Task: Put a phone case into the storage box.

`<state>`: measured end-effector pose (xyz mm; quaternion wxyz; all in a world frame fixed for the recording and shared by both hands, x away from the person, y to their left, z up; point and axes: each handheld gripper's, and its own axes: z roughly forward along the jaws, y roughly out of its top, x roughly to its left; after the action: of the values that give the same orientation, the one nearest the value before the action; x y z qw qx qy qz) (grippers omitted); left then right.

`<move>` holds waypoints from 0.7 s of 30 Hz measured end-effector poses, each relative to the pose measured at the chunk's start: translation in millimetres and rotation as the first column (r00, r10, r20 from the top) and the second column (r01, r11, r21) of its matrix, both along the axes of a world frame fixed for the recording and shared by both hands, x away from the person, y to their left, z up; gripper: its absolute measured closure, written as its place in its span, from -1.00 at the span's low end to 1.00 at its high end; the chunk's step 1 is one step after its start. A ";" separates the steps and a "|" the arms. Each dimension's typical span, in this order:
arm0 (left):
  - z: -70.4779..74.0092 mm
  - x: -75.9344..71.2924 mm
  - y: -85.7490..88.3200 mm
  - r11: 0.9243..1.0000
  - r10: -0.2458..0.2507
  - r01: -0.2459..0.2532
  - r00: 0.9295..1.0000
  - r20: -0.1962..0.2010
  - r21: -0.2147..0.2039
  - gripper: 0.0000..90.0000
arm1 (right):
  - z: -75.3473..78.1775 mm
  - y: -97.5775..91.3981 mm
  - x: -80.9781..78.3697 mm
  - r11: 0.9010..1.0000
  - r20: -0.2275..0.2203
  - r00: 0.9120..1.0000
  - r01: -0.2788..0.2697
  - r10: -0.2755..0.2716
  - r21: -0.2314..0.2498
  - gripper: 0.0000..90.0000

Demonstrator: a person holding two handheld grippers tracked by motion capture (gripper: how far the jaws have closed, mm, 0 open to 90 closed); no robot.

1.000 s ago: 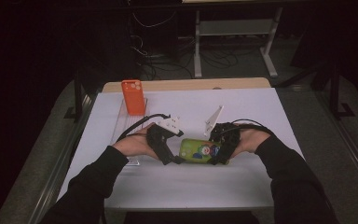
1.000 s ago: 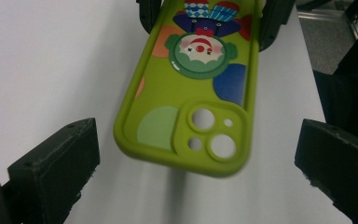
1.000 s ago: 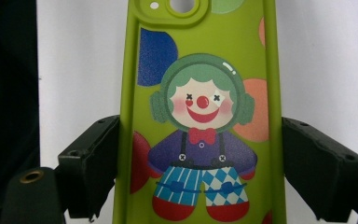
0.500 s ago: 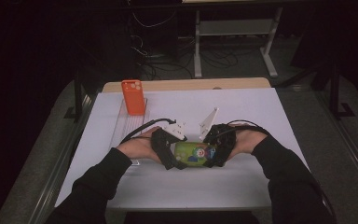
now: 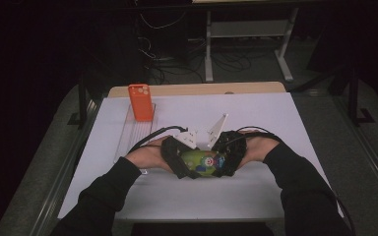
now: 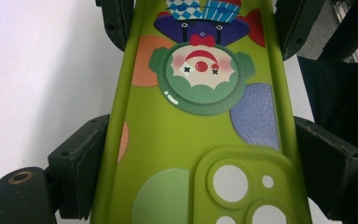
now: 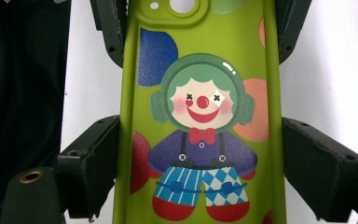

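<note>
- both my grippers pinch the green case [image 5: 200, 162] by its long edges, above the near middle of the table [image 5: 275, 118]: left gripper [image 5: 177, 160] on the camera-hole end, its jaws just closed in, right gripper [image 5: 229, 157] on the clown's-feet end.
- the case lies flat, long axis left to right, camera holes to the left, picture side up.
- risk: it's soft, so squeezing or pushing my hands together could bow it or pop it out.
- the orange phone [image 5: 141, 102] stands far left.

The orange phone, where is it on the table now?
In the high view the orange phone stands at the far left of the white sheet, on the far end of a clear tray, beyond the left gripper.
</note>
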<state>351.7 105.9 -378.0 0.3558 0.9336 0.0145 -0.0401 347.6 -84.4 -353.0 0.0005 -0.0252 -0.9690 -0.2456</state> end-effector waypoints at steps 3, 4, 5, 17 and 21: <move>0.2 -0.2 -0.2 1.000 -0.007 0.007 1.000 -0.002 0.007 -0.70 | -0.6 0.0 0.1 1.000 0.001 1.000 -0.005 0.005 0.001 -0.66; 0.2 -0.5 -0.4 1.000 -0.009 0.009 1.000 -0.008 0.010 -0.70 | -0.9 -0.1 0.2 1.000 0.002 1.000 -0.009 0.009 0.001 -0.66; 0.2 -0.7 -0.7 1.000 -0.010 0.010 1.000 -0.013 0.014 -0.69 | -1.0 0.0 -0.2 1.000 -0.005 1.000 -0.011 0.011 0.000 -0.66; -0.6 -5.6 -3.3 0.999 0.000 0.001 1.000 -0.012 0.038 -0.66 | -6.8 -4.3 -1.2 1.000 -0.032 0.999 -0.013 0.014 0.025 -0.70; -3.5 -7.3 -3.3 0.998 0.037 -0.037 0.999 -0.010 0.048 -0.66 | -9.3 -14.8 -0.9 0.998 -0.033 0.999 0.036 -0.035 0.042 -0.73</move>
<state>344.4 102.5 -381.4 0.3338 0.9412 0.0347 -0.0380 346.7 -99.2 -362.2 0.0123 -0.0463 -0.9628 -0.2659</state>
